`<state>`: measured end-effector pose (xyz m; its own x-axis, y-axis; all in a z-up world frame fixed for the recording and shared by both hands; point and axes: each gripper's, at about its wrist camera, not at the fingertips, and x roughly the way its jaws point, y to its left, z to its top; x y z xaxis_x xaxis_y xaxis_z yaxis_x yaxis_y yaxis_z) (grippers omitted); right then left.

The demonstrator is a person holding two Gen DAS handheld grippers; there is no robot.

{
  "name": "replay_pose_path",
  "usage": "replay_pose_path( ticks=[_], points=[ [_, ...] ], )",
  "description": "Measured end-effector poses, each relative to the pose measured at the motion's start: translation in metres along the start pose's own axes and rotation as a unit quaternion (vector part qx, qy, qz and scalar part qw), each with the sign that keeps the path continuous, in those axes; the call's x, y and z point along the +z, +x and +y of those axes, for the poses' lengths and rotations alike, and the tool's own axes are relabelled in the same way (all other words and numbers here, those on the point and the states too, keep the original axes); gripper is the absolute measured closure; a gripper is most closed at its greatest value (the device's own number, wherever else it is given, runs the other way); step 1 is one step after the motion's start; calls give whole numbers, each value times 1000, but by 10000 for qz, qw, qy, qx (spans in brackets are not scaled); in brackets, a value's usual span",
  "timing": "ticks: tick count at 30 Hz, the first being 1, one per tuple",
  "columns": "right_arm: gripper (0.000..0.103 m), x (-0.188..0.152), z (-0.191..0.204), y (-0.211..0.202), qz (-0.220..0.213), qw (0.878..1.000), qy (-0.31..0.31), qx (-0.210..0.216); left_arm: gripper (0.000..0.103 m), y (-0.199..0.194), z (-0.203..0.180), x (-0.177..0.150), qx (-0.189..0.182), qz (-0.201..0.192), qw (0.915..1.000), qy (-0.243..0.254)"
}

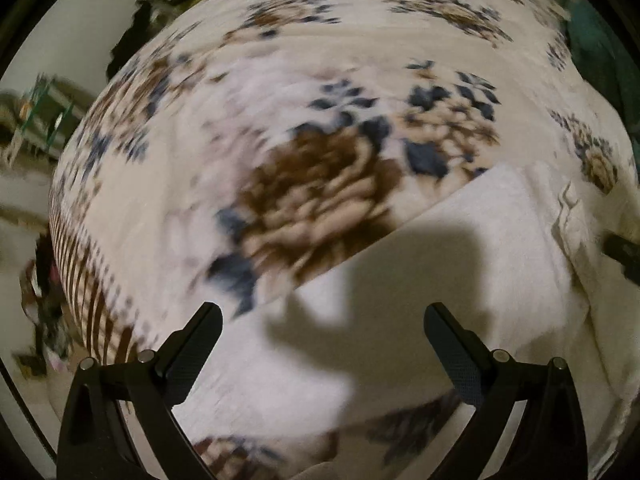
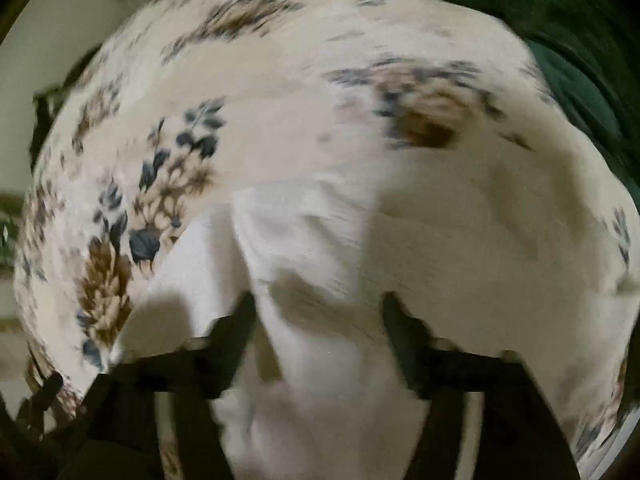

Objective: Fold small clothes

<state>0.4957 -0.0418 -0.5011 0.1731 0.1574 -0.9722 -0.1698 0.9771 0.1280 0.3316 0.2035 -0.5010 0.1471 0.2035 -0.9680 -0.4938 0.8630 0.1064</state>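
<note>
While you hold both tools pointed down over the bed, a white cloth garment (image 1: 460, 264) lies spread on the cream bedspread with brown and blue flowers (image 1: 320, 184). Your left claw (image 1: 322, 320) stands wide apart above the garment, gripping nothing. Your right claw (image 2: 316, 308) is also apart, a raised fold of the white cloth (image 2: 320, 248) sitting loose between its fingers.
</note>
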Motion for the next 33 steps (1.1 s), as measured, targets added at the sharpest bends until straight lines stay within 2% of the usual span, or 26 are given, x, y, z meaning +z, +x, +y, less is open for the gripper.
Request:
replay_pose_path(
  ticks=[3, 6, 7, 9, 12, 15, 17, 18, 19, 21, 22, 23, 25, 27, 31, 33],
  points=[
    [28, -30, -43, -24, 15, 9990, 384, -231, 0, -3, 42, -23, -108, 289, 9987, -403],
    [27, -68, -85, -36, 270, 9954, 777, -484, 0, 8, 84, -53, -476, 899, 9892, -1053],
    [27, -82, -97, -37, 375, 9937, 899, -560, 0, 14, 101, -65, -642, 1137, 9818, -1375],
    [27, -105, -116, -36, 544, 9903, 1101, -653, 0, 24, 131, -89, -854, 1355, 9656, -2050],
    [27, -138, -131, -28, 753, 9859, 1307, -718, 0, 46, 164, -119, -1010, 1542, 9405, -2855],
    [27, -164, -137, -18, 901, 9836, 1413, -670, 0, 73, 177, -132, -1439, 1543, 9130, -3491],
    [27, -175, -138, -11, 964, 9835, 1387, -646, 17, 85, 182, -129, -1550, 1380, 9011, -3807],
    [27, -180, -138, -8, 991, 9838, 1347, -647, 31, 89, 185, -127, -1512, 1348, 8947, -3981],
    [27, -183, -138, -7, 1003, 9841, 1320, -635, 56, 91, 190, -125, -1487, 1250, 8848, -4235],
    [27, -188, -138, -7, 980, 9852, 1265, -621, 94, 86, 202, -121, -1439, 975, 8725, -4567],
    [27, -189, -138, -8, 955, 9858, 1229, -625, 94, 78, 208, -117, -1424, 815, 8689, -4670],
    [27, -190, -138, -8, 934, 9864, 1201, -616, 94, 70, 212, -114, -1373, 638, 8703, -4687],
    [27, -192, -139, -10, 900, 9873, 1160, -600, 94, 52, 222, -104, -1249, 233, 8804, -4568],
    [27, -193, -142, -13, 849, 9879, 1167, -568, 94, 49, 236, -102, -1105, 17, 8869, -4484],
    [27, -195, -147, -16, 750, 9894, 1114, -546, 94, 52, 267, -103, -870, -186, 8827, -4615],
    [27, -193, -148, -15, 746, 9896, 1082, -589, 94, 56, 271, -100, -735, -264, 8821, -4646]
  ],
)
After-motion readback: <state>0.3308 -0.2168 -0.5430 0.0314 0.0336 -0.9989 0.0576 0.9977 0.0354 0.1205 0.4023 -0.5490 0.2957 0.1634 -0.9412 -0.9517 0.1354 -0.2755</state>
